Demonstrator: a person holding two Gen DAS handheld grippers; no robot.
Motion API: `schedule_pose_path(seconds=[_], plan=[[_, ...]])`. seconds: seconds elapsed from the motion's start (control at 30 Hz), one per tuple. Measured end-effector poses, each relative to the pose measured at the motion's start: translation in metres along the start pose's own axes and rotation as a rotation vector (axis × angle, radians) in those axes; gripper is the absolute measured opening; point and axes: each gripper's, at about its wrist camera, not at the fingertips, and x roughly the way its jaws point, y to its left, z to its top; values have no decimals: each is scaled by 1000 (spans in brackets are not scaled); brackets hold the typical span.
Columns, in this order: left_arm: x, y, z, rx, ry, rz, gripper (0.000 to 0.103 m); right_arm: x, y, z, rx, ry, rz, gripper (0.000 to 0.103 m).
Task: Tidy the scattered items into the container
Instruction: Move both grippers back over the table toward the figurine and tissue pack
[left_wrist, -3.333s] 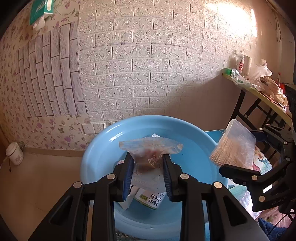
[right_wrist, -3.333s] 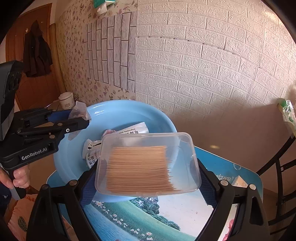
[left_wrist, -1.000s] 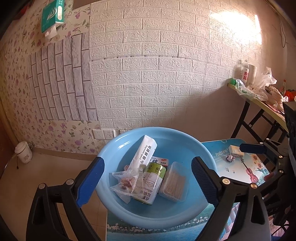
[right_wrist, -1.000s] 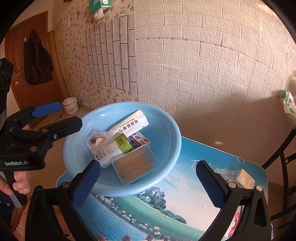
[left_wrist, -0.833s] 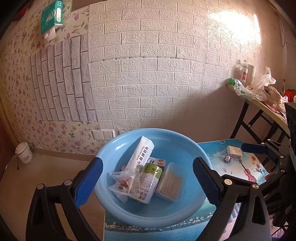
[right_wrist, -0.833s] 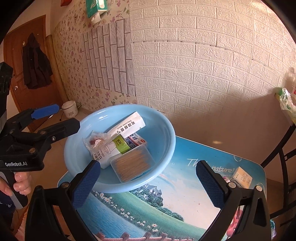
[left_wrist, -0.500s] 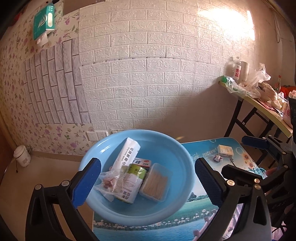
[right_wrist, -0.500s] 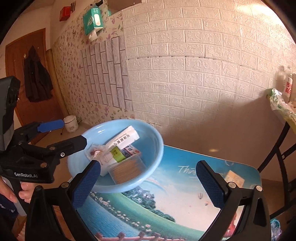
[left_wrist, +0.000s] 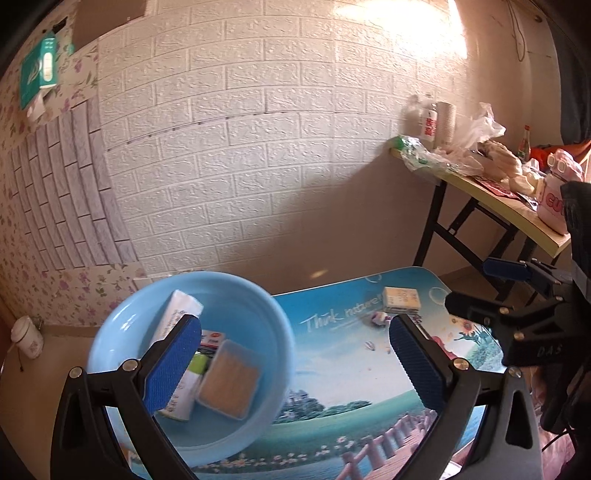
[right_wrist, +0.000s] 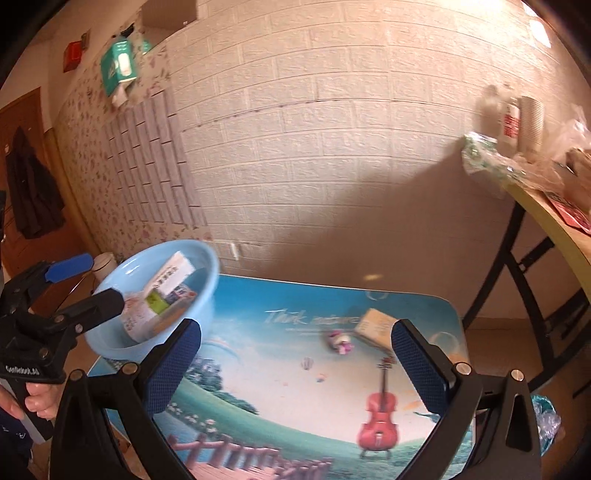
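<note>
Both the left gripper (left_wrist: 295, 363) and right gripper (right_wrist: 295, 363) are spread wide, nothing held. A round light-blue plastic basin (left_wrist: 122, 317) is seen at the picture-printed tabletop's (left_wrist: 332, 369) left edge; a small yellowish box (left_wrist: 401, 297) lies near its far right corner.

Low table with a printed landscape top (right_wrist: 280, 373), showing a red violin and the words "Think nature", set before a white embossed brick-pattern wall (left_wrist: 258, 147); floral wallpaper (left_wrist: 74, 291) beside it, bearing a green tissue box (left_wrist: 38, 70). Yellow-topped folding table on black legs (left_wrist: 491, 199) at right, crowded with clear plastic bags, a white bottle and stacked cups; small white lidded jar (left_wrist: 26, 338) on the floor at left; dark coat (right_wrist: 29, 192) hanging by a brown wooden door.
</note>
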Motion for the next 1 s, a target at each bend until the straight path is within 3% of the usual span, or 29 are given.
schedule_pose_path(seconds=[0.43, 0.6, 1.0], plan=[[40, -51, 9, 25, 41, -57, 103, -6, -76, -10, 49, 21, -86, 103], [50, -61, 11, 39, 47, -30, 103, -4, -86, -10, 52, 23, -88, 103], [88, -71, -1, 8, 135, -47, 103, 23, -95, -18, 13, 80, -94, 103]])
